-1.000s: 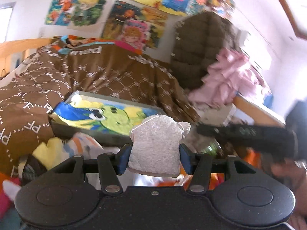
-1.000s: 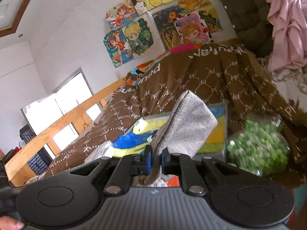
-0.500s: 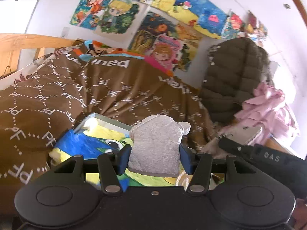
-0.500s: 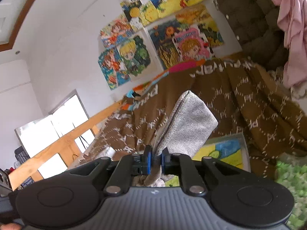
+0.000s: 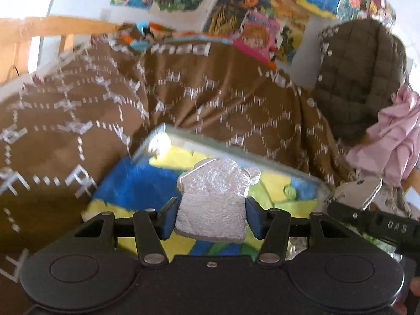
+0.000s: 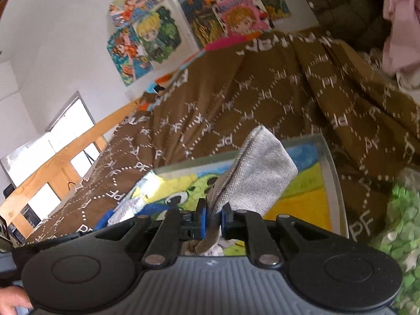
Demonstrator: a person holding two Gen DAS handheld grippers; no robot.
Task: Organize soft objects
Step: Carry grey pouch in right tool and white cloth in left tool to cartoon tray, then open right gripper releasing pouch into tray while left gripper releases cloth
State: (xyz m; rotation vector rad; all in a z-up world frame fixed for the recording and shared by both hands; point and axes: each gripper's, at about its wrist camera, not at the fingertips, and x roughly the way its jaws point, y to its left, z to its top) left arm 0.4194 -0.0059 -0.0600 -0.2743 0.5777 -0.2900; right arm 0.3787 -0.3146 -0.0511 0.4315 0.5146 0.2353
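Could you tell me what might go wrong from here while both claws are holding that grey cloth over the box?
The left claw grips the grey cloth across its width, while the right claw pinches only a thin bunched edge of it; that edge could slip free if the claws pull apart. The cloth hangs over the colourful box, close to the brown blanket, so a release off to the side might drop it on the bedding. Motion blur suggests fast movement, which makes aiming harder.

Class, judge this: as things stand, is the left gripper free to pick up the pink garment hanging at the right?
Probably not yet. The left gripper is already shut on a grey sock, so its jaws are occupied; the pink garment hangs off to the side, beyond the fingers.
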